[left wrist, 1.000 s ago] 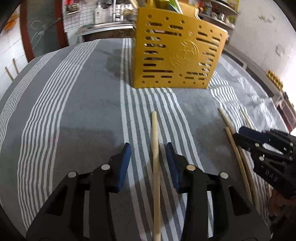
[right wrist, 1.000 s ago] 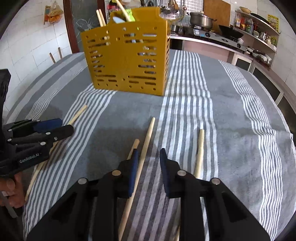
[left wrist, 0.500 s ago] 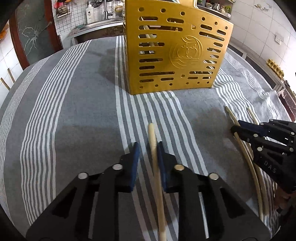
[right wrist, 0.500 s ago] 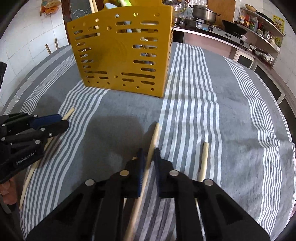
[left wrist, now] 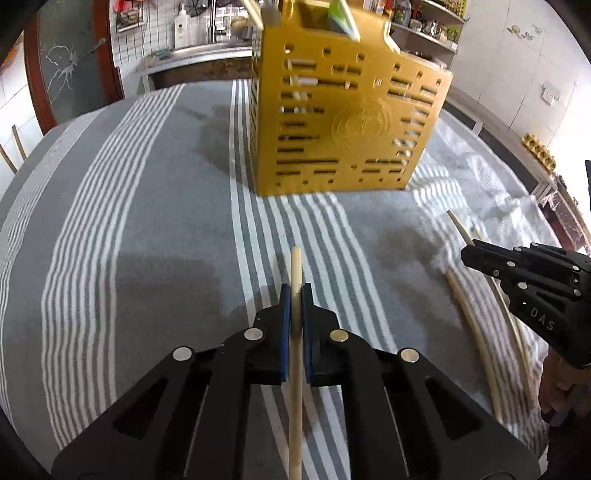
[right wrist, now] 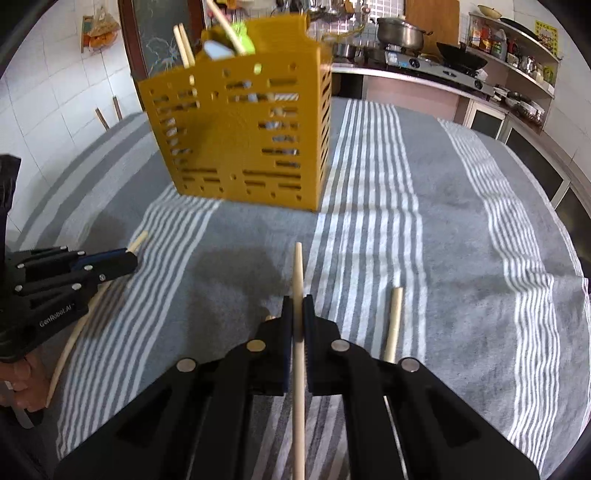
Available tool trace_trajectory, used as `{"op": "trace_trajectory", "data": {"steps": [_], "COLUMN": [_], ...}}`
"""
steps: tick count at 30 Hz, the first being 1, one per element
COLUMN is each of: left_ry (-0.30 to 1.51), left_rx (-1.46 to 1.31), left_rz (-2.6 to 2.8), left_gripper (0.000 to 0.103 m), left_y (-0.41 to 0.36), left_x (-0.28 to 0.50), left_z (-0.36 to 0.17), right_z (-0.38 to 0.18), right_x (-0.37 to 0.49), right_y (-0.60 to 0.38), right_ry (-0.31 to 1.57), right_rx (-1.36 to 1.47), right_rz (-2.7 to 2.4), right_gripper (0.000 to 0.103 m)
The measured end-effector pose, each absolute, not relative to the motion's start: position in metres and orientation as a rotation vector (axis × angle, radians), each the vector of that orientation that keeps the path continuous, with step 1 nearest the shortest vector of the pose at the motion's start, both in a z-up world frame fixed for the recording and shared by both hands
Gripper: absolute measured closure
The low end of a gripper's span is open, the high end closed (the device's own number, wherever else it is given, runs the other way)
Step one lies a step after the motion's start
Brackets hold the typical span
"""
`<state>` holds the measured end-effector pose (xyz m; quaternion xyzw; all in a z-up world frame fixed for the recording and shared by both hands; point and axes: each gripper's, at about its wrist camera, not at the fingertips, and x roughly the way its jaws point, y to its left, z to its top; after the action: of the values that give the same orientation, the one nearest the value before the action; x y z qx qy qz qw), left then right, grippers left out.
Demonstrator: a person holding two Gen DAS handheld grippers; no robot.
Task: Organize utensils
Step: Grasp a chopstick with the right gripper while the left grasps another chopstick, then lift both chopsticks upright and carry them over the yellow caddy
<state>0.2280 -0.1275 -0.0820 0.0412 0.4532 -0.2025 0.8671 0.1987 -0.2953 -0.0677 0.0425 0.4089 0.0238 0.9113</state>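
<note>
— Two grippers, two sticks: what did each hold?
— The left gripper [left wrist: 294, 291] was pinched on a wooden chopstick [left wrist: 296, 266], tip poking out ahead toward the yellow utensil basket [left wrist: 347, 122]. The right gripper [right wrist: 296, 304] was clamped on another chopstick [right wrist: 298, 273] the same way.
— And the rest?
— One loose chopstick [right wrist: 393, 321] lay on the striped tablecloth [right wrist: 461, 258] just right of the right gripper; the basket stood toward the far edge.

A home kitchen: a gas stove [right wrist: 436, 61] with a steel pot [right wrist: 400, 31] and wok [right wrist: 461, 55], shelves of jars [right wrist: 517, 48], tiled walls [right wrist: 48, 85], and a soap bottle [left wrist: 181, 26] by the counter.
</note>
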Motion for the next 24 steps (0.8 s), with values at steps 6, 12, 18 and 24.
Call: {"op": "trace_trajectory", "data": {"steps": [6, 12, 18, 24], "left_ry": [0.852, 0.76, 0.702, 0.635], "left_rx": [0.036, -0.012, -0.014, -0.022], "left_rz": [-0.415, -0.418, -0.408, -0.405], "left_gripper": [0.099, 0.099, 0.099, 0.099], "left_y": [-0.12, -0.105, -0.1, -0.093], "left_x": [0.218, 0.203, 0.185, 0.164], "left_z": [-0.049, -0.02, -0.005, 0.015], "right_z": [-0.043, -0.019, -0.001, 0.019], "right_x": [0.181, 0.163, 0.142, 0.121], "right_y": [-0.304, -0.309, -0.308, -0.31], "right_ry": [0.742, 0.649, 0.573, 0.508], "right_rx": [0.137, 0.153, 0.137, 0.122], "right_rz": [0.074, 0.08, 0.083, 0.087], "right_gripper": [0.097, 0.097, 0.097, 0.097]}}
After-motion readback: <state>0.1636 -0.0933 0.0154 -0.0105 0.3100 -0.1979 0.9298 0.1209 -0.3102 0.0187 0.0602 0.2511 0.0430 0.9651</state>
